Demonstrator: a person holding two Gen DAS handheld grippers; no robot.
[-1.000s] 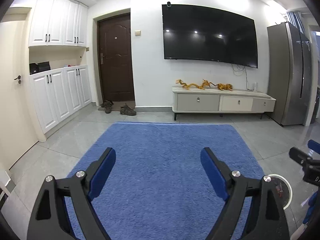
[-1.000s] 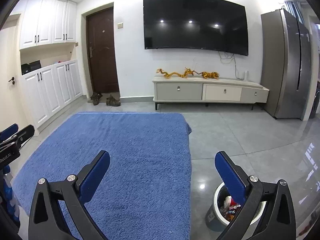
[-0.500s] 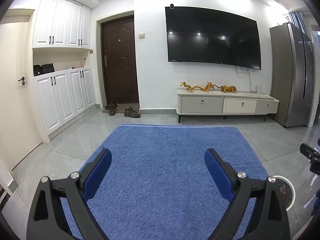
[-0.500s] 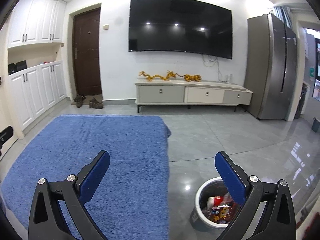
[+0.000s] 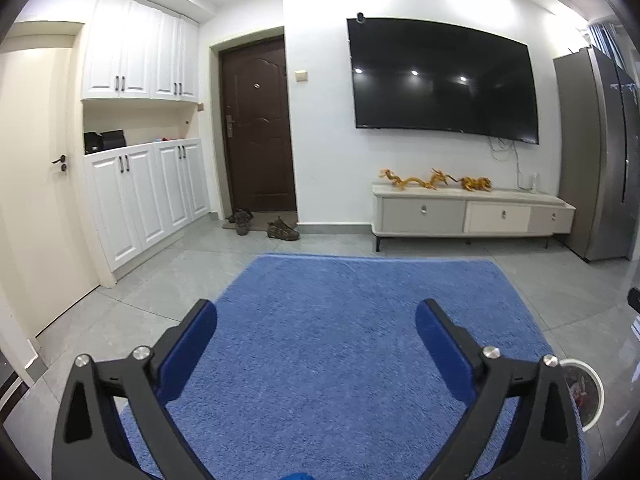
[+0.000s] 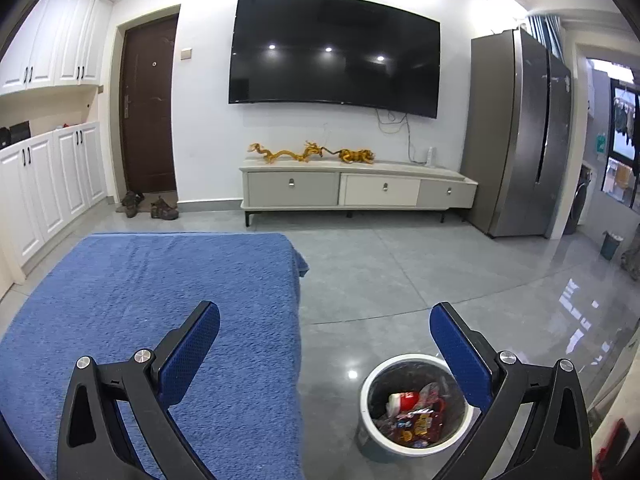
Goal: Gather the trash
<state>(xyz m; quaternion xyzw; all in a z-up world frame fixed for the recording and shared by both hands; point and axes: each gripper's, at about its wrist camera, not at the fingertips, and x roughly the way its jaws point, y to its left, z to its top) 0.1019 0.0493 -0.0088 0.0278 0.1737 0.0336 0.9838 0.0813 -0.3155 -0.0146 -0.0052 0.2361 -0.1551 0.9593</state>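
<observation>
White trash bin (image 6: 370, 392) of wrappers just below right gripper (image 6: 325, 322), jaws spread, empty.

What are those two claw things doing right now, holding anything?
Left gripper: open, its jaws have just been opening wider, nothing between them.
Right gripper: open, holding nothing.
</observation>
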